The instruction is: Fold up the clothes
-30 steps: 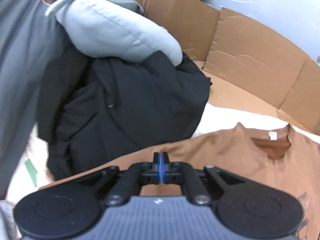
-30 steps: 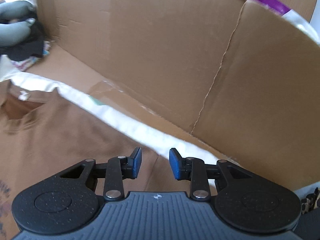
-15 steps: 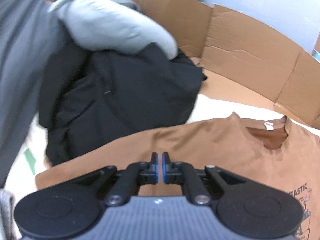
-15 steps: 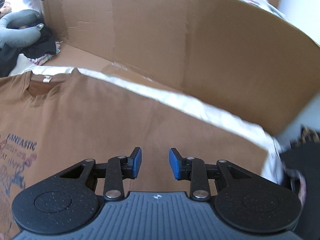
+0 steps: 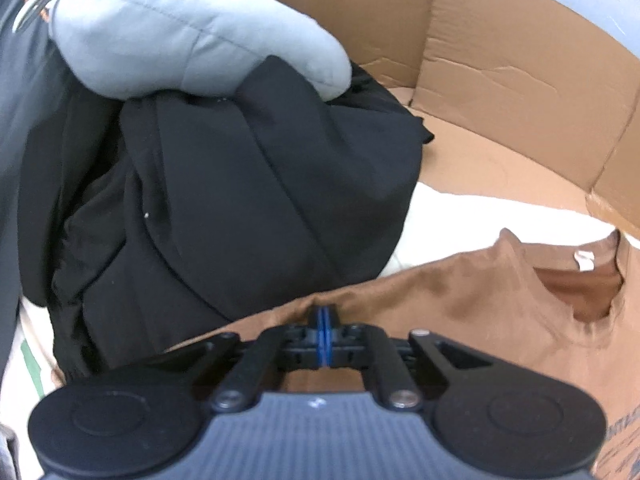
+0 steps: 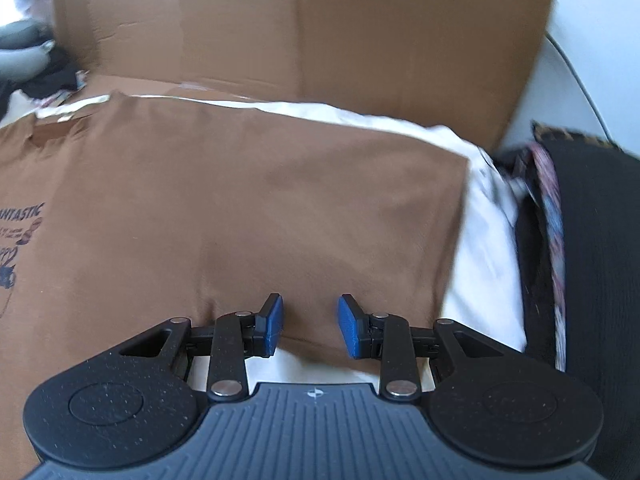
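The left gripper (image 5: 323, 326) has its blue pads pressed together, and a raised ridge of the brown T-shirt (image 5: 460, 300) meets their tips; it looks pinched there on the shirt's edge, the cloth bunching up right at the pads. Just beyond that pinch sits a heap of black clothing (image 5: 240, 208), slumped against the shirt's border, and on top of the heap lies a pale grey-blue padded garment (image 5: 168, 44). Off to the side of the left gripper the shirt's neckline (image 5: 580, 292) shows, with a small white label inside the collar.

Over to the right gripper (image 6: 311, 326): its blue pads stand apart with nothing between them, hovering at the near edge of the same brown shirt (image 6: 240, 200), which is spread flat here. Dark printed lettering (image 6: 20, 216) shows at the far left of that view. Under the shirt lies a white sheet (image 6: 480, 264), peeking out along the shirt's far and right edges. To the right of the sheet there is a dark fabric with a patterned trim (image 6: 548, 216), somewhat blurred. Behind everything stands a wall of brown cardboard (image 6: 320, 32), and the same cardboard barrier (image 5: 520, 80) runs behind the clothing heap.
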### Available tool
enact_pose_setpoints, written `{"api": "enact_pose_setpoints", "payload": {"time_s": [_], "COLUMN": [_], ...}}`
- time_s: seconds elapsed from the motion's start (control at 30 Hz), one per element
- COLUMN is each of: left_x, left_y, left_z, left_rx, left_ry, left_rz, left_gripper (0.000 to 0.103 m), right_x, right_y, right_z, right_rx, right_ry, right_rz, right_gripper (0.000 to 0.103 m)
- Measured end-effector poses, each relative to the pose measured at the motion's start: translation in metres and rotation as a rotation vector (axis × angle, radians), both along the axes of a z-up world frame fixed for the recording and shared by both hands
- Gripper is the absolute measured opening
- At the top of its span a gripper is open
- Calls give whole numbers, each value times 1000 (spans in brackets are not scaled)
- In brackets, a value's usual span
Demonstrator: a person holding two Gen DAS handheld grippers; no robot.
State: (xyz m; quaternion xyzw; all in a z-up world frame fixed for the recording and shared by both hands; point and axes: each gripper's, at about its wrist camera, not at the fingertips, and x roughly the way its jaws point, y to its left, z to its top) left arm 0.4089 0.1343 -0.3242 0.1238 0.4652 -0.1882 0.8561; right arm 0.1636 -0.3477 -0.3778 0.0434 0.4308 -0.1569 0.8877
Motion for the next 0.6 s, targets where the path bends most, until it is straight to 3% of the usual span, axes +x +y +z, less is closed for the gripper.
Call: {"api": "enact_pose_setpoints", "payload": {"time_s": [0.1, 0.17, 0.3, 0.33, 0.43, 0.6], "left_x": [-6, -12, -28, -33, -48, -67], "left_y": [3, 8, 21, 25, 36, 41], "left_z": [5, 9, 22, 25, 39, 71], "left_rx": [-6, -7, 2, 8, 12, 23], "left_ry": [11, 15, 17, 20, 33, 38], "left_rz": [3, 7, 27, 31, 31, 32], "left_gripper": [7, 25, 30, 36, 53, 63], "right_x": [-10, -18, -28, -29, -31, -34], "right_y": [-4, -10, -14, -14, -19, -20], "right_z": [-3, -3, -2, -1, 1, 23], "right_rx": [-12, -7, -15, -19, 12, 88], "right_ry": [3, 8, 32, 42, 66, 41], "right_rz": [-17, -36, -32, -32, -63, -72], "right_gripper": [37, 36, 36, 36, 37, 37]}}
